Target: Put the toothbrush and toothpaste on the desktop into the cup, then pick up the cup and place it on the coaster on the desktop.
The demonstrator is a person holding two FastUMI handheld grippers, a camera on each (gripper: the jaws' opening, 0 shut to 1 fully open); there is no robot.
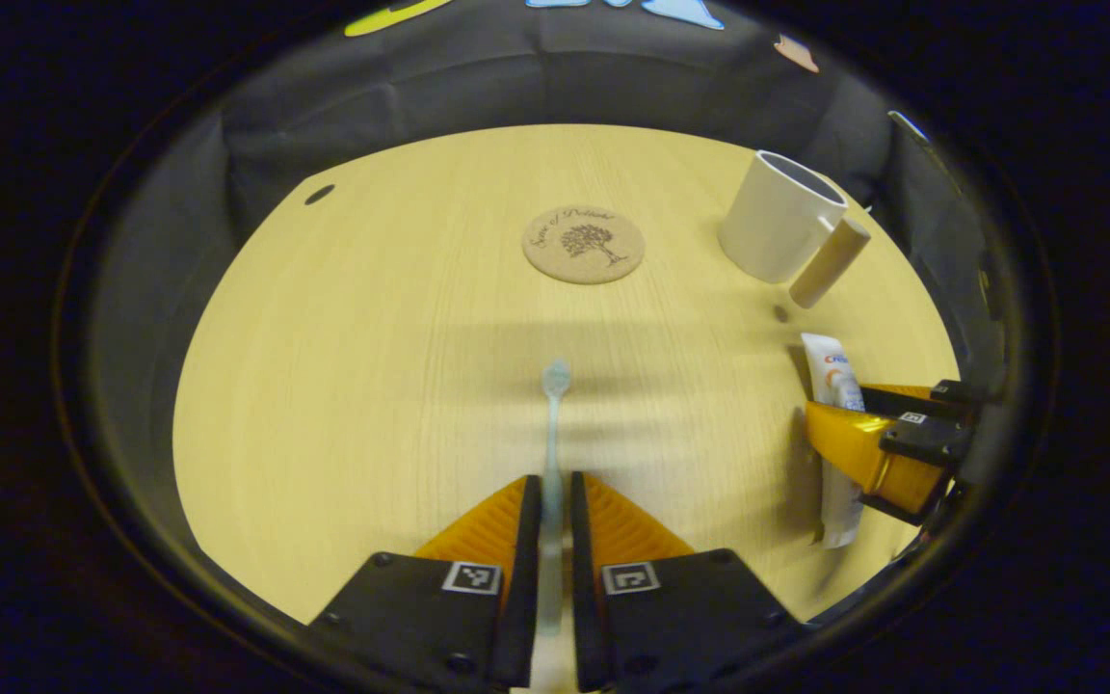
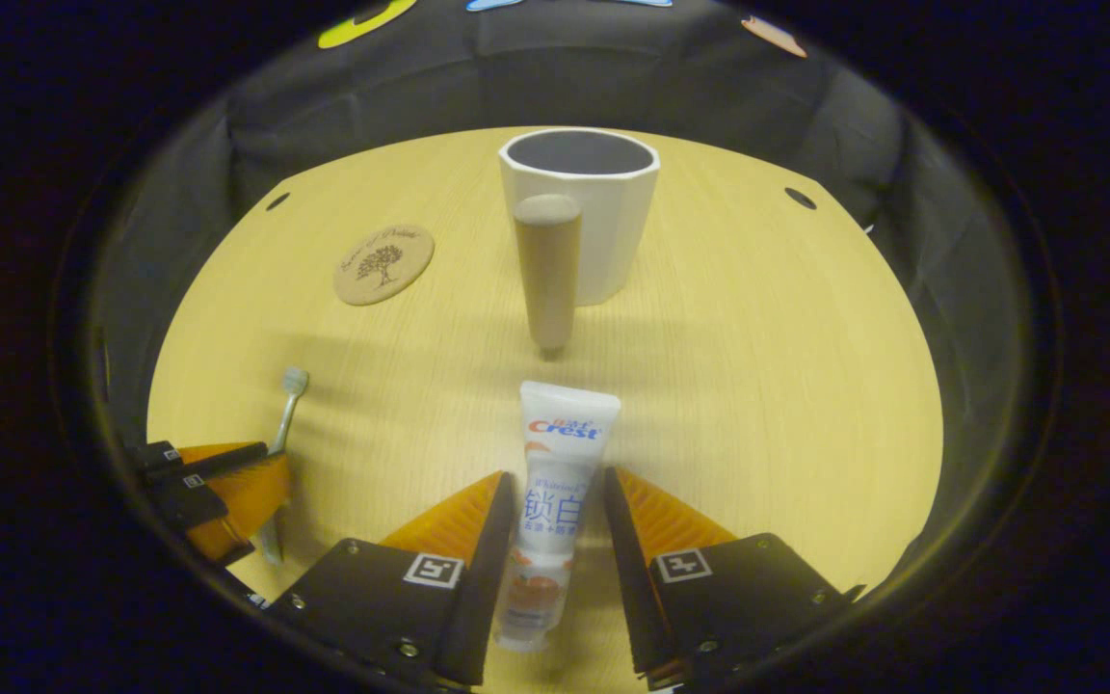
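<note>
Gripping toothbrush (image 1: 552, 453) and toothpaste tube (image 2: 555, 501) lengthwise on bench (image 1: 372, 386).
Left fingers (image 1: 528, 549) clenched on toothbrush, head pointing away; right fingers (image 2: 483, 569) flanking tube, contact unclear.

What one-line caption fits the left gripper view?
Left gripper closed on the toothbrush, with coaster and cup beyond.

Warm, dim overhead light, soft broad shadows across the desktop (image 1: 372, 386), a shadow at the left of the cup (image 2: 603, 222), strong fisheye bending at edges, slight softness throughout, no glare.
</note>
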